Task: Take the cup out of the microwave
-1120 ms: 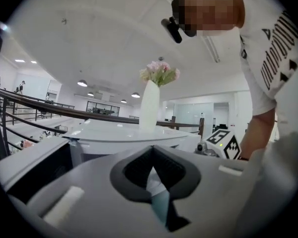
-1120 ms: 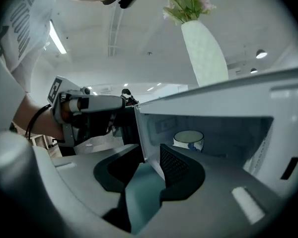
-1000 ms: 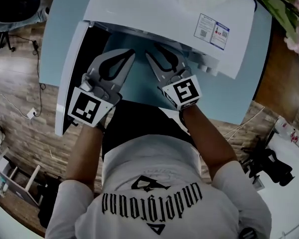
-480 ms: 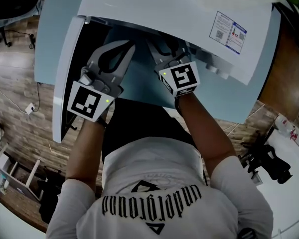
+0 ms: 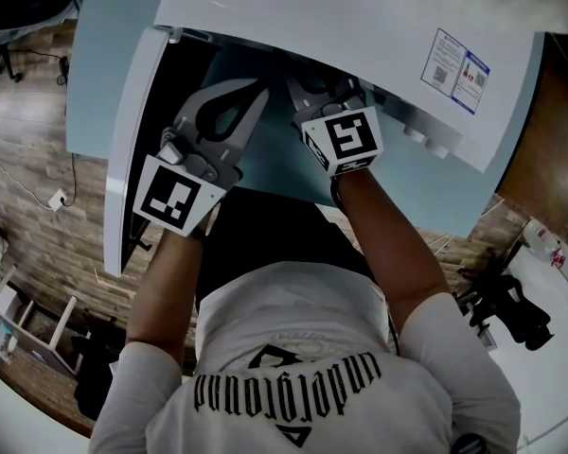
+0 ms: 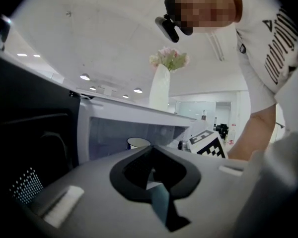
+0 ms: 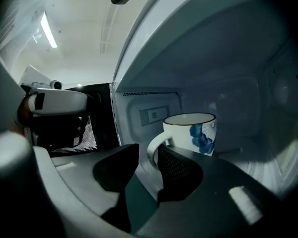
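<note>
Both your arms reach forward, side by side. Your left tool [image 5: 253, 100] is closed. Your right tool [image 7: 148, 152] has just been opening, with the cup [image 7: 191, 133] handle in its gap.

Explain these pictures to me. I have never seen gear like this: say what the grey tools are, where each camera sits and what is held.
No robot here: a person holds a two-jaw tool in each hand, the left gripper and the right gripper. The black-and-white squares are marker cubes on them. The head view looks down from the person's head; each gripper view rides on its tool and looks along its jaws. Both tools point into an open white microwave, its door swung out at the left. Inside stands a white cup with a blue flower. The right gripper's jaws have just been opening and stand apart, the cup's handle showing in the gap, not pinched. The left gripper's jaws are together, empty. Nothing is held yet.
</note>
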The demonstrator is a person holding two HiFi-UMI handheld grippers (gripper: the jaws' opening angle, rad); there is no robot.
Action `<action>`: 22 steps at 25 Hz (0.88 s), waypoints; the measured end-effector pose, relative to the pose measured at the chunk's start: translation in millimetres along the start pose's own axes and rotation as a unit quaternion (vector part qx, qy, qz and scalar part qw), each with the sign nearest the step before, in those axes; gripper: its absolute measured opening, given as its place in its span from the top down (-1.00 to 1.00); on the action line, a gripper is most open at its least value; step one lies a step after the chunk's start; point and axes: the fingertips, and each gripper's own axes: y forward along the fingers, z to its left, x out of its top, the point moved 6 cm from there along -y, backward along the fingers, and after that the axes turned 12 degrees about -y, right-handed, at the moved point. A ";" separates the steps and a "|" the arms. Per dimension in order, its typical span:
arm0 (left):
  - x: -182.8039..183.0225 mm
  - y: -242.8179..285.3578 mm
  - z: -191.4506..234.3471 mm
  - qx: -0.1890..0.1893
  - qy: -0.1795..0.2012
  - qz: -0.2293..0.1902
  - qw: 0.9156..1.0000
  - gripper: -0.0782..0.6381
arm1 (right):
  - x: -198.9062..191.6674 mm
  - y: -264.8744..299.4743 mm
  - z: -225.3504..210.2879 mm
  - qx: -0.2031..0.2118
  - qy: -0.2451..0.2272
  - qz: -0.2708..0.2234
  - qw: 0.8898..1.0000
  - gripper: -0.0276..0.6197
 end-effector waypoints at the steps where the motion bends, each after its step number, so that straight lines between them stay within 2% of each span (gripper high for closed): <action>1: -1.5 0.2 -0.6 -0.002 -0.001 0.003 1.000 0.64 | -0.3 2.4 0.7 -0.003 -0.001 0.001 1.000 0.55; 3: -3.9 0.9 -1.5 -0.007 -0.003 0.007 1.000 0.64 | -0.5 6.6 1.3 -0.014 -0.006 0.003 1.000 0.57; 5: -5.3 1.7 -2.0 -0.011 -0.005 0.011 1.000 0.64 | -0.2 9.6 0.2 -0.026 -0.013 0.004 1.000 0.73; 14: -8.5 1.7 0.0 -0.012 -0.019 0.017 1.000 0.64 | 1.2 7.5 -0.9 -0.017 -0.030 -0.007 0.999 0.75; 22: -2.6 -1.4 -3.7 -0.009 -0.017 0.012 1.000 0.64 | 11.3 -12.1 7.8 0.005 -0.028 -0.011 1.000 0.76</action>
